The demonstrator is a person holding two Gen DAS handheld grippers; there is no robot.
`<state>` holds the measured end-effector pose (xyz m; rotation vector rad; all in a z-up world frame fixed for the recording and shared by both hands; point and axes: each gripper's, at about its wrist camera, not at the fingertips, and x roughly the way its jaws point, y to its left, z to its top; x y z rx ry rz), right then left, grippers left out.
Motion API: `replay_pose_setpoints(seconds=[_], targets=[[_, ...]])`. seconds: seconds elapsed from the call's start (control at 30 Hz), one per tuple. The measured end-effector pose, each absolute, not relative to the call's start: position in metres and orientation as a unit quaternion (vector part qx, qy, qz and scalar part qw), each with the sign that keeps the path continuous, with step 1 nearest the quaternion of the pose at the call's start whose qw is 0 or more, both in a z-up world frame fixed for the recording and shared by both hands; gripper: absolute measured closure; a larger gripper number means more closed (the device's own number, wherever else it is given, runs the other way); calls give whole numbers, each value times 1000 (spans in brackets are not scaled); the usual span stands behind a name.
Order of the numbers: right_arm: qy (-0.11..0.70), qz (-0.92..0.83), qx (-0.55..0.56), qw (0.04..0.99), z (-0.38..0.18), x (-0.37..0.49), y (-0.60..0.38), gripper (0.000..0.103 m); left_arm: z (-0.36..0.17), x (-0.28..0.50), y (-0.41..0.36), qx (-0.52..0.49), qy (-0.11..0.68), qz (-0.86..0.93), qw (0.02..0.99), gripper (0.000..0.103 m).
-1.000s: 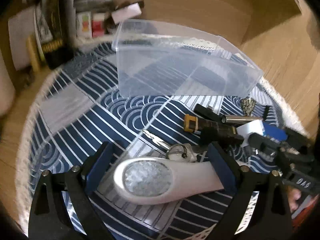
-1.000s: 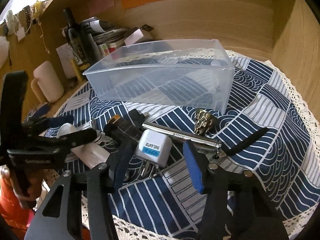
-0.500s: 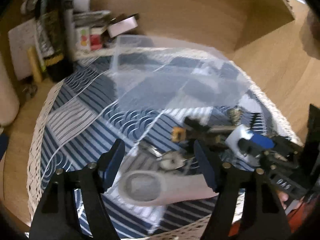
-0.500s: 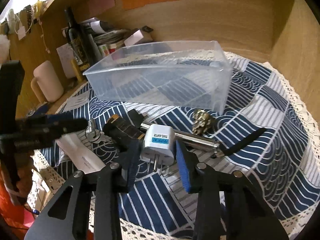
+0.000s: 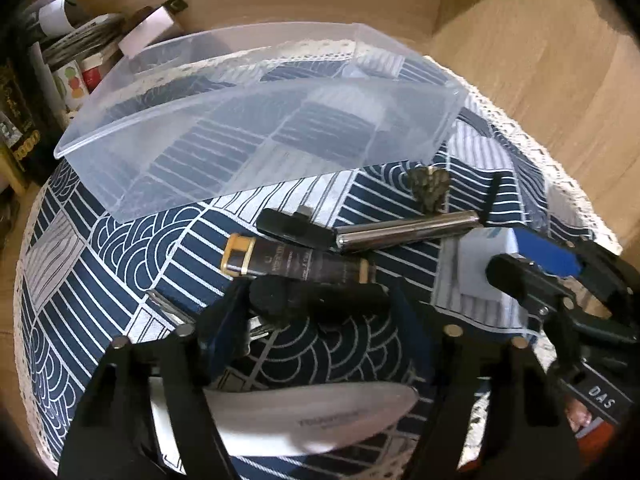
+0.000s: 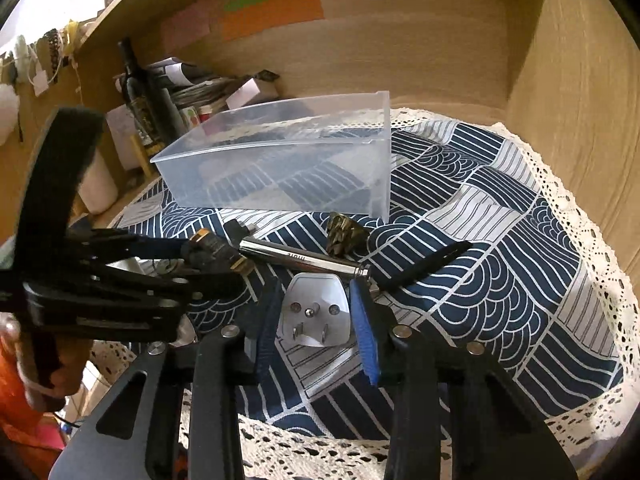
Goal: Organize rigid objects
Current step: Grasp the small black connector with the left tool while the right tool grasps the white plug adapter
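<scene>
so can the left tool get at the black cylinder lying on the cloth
Probably yes: the left tool is open with the black cylinder already between its fingers and nothing on top, though the brown gold-banded tube lies close behind.

One clear bin, one plug adapter, one steel tube, two tools.

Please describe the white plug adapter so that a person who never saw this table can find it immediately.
Start from the clear plastic box at the back of the blue patterned cloth. In front of it lies a shiny metal tube, and just nearer sits the white plug adapter, between the blue fingers of the right gripper. It is the only white, boxy item there, with metal prongs on its face.
</scene>
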<state>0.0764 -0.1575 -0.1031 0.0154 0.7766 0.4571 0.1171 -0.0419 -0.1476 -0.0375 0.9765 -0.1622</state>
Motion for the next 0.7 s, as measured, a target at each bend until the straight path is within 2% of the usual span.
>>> replay_pose_setpoints(seconds=[0.03, 0.33, 0.7], targets=[[381, 223, 3, 897, -106, 79, -157, 69, -147, 115, -42, -12, 463, -74, 883, 43], [380, 222, 15, 898, -105, 85, -158, 68, -120, 103, -32, -20, 424, -79, 902, 43], [271, 227, -16, 935, -23, 112, -142, 68, -42, 118, 20, -47, 333, -46, 941, 43]])
